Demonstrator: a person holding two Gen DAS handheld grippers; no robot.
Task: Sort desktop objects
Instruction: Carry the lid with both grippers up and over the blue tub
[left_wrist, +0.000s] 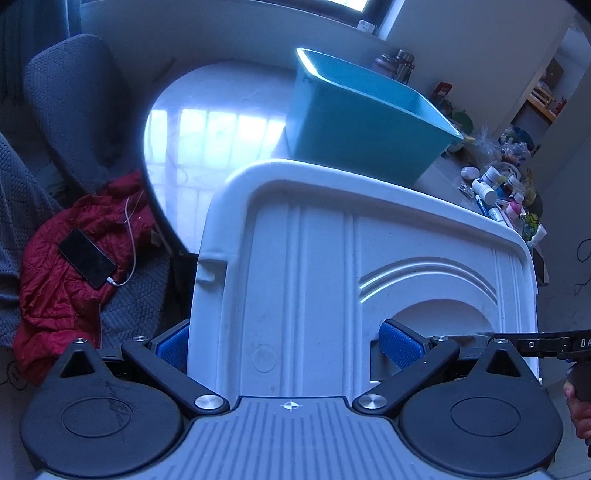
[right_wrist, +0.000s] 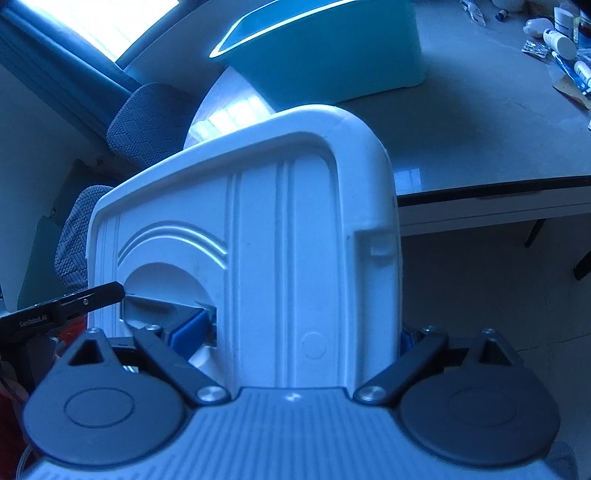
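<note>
A white plastic bin (left_wrist: 314, 258) fills the left wrist view, its end wall with a handle recess facing me; it also fills the right wrist view (right_wrist: 277, 240). My left gripper (left_wrist: 288, 343) is shut on the bin's wall, one blue pad (left_wrist: 400, 341) inside the handle recess, the other (left_wrist: 173, 347) outside the bin's left edge. My right gripper (right_wrist: 303, 332) is shut on the same wall from the other side of the recess, one pad (right_wrist: 190, 328) in it. The bin is held at the table's edge. A teal tub (left_wrist: 362, 122) stands on the table behind.
Several small bottles and tubes (left_wrist: 495, 192) lie on the grey table (right_wrist: 480, 140) at the right. A grey chair (left_wrist: 74, 99) and a red jacket with a phone (left_wrist: 86, 256) are left of the table.
</note>
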